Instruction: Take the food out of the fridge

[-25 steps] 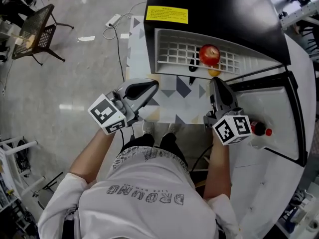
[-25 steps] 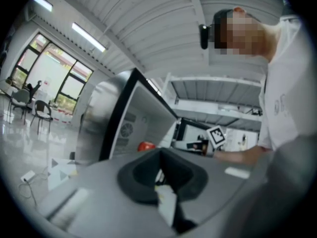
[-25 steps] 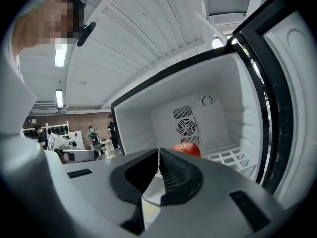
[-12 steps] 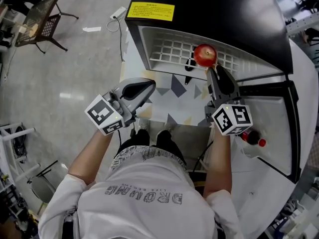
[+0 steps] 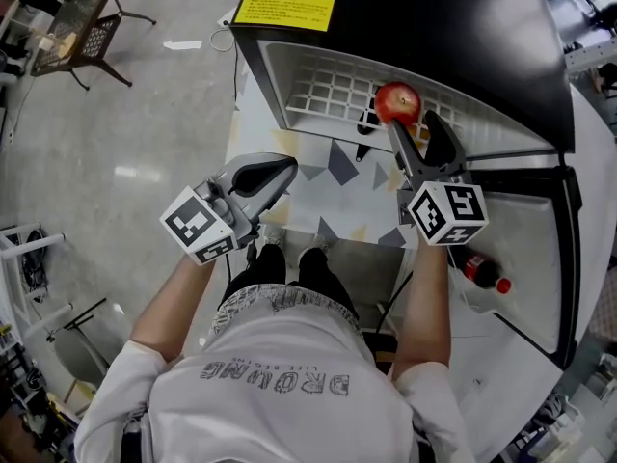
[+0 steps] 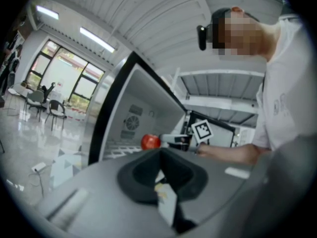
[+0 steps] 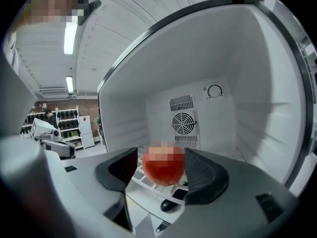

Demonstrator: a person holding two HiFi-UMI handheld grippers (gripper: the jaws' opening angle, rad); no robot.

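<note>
A red apple [image 5: 398, 102] rests on the white wire shelf [image 5: 333, 90] inside the open black fridge [image 5: 424, 27]. My right gripper [image 5: 416, 129] is level with the shelf's front, and its jaws are opening. In the right gripper view the apple [image 7: 164, 165] lies between the two dark fingers [image 7: 205, 175], which do not press on it. My left gripper [image 5: 276, 172] hangs shut in front of the fridge, left of the shelf, holding nothing. From the left gripper view the apple [image 6: 150, 142] shows beyond the shut jaws.
A small black object [image 5: 369, 121] lies on the shelf beside the apple. The fridge door [image 5: 545, 258] stands open at the right, with a red-capped bottle [image 5: 479, 271] in its rack. A patterned mat [image 5: 337, 177] covers the floor below the fridge.
My right gripper moved forward to the apple and its jaws went from shut to spread on either side of it. The left gripper barely shifted.
</note>
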